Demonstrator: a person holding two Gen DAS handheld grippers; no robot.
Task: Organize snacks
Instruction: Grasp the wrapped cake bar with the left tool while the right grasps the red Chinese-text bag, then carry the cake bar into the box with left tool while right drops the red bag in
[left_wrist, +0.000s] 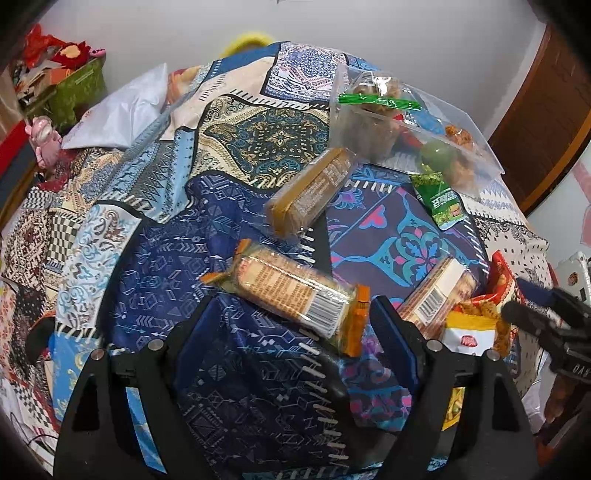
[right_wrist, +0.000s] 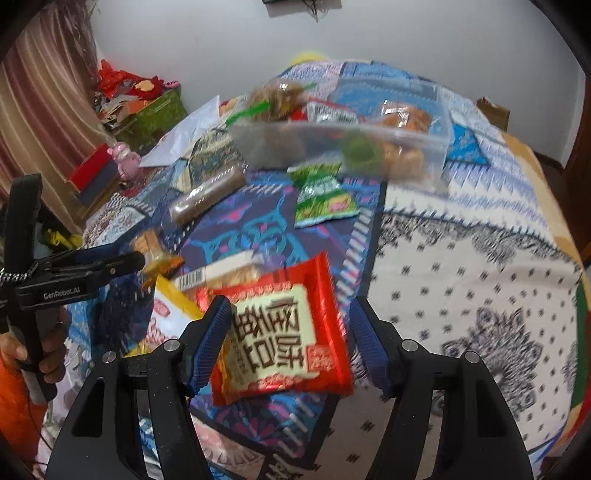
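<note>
Nearest the right wrist camera, a flat red foil snack packet with a cream label panel (right_wrist: 280, 332) was framed between the blue ribbed pads (right_wrist: 210, 339) of the right gripper (right_wrist: 286, 347). The jaws were spread fairly wide; the left pad looked to be at the packet's edge, but a real pinch couldn't be confirmed through the blur. Probably it was being lined up for a grab.

Over on the left side, the left gripper (left_wrist: 291, 339) was also held well open above the patterned patchwork cloth (left_wrist: 162, 266), with nothing pinched. Just past its pads, a clear-wrapped biscuit pack with orange crimped ends (left_wrist: 295, 291) was lying loose, likely the next pick. Beside that, a second barcoded biscuit pack (left_wrist: 436, 291) and a yellow-and-white crisp bag (left_wrist: 469, 332) were left in a jumble.

Further out, a gold-trayed biscuit pack in clear wrap (left_wrist: 310, 192) and a small green sachet (left_wrist: 439, 199) were scattered, still unsorted.

Farthest back, a clear plastic storage tub (right_wrist: 406, 144) was seen with some snacks already inside, so it was presumably meant as the collection spot.
</note>
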